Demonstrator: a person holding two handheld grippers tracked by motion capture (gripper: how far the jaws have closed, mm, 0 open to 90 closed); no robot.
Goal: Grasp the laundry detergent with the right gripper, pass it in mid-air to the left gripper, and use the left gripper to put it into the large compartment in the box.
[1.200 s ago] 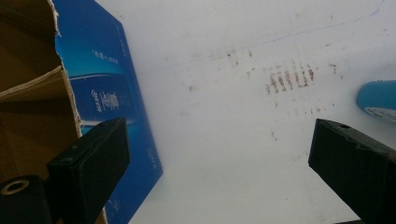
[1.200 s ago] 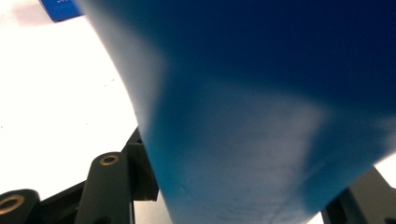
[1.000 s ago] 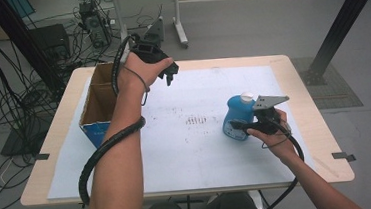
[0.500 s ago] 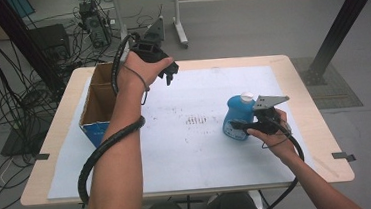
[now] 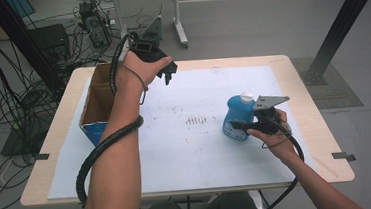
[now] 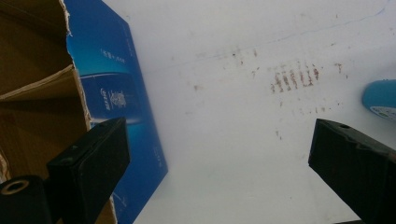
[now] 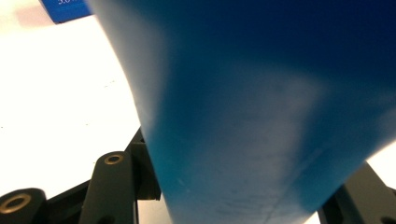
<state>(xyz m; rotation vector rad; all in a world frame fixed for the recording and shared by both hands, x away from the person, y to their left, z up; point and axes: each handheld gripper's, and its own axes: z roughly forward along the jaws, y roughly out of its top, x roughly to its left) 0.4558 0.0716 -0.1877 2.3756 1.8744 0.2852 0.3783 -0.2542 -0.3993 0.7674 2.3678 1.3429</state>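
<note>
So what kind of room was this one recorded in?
Probably a lab or workshop rather than a home: bundled cables and electronics lie on a bare grey floor, beside a black metal frame post and a plain worktable.

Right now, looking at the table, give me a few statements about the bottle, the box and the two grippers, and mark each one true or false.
1. The blue bottle stands upright with a white cap. True.
2. The cardboard box sits at the table's right edge. False: it is at the left edge.
3. The left gripper holds the bottle. False: its jaws are open and empty, raised near the box.
4. The right gripper has its jaws around the bottle. True.
</note>
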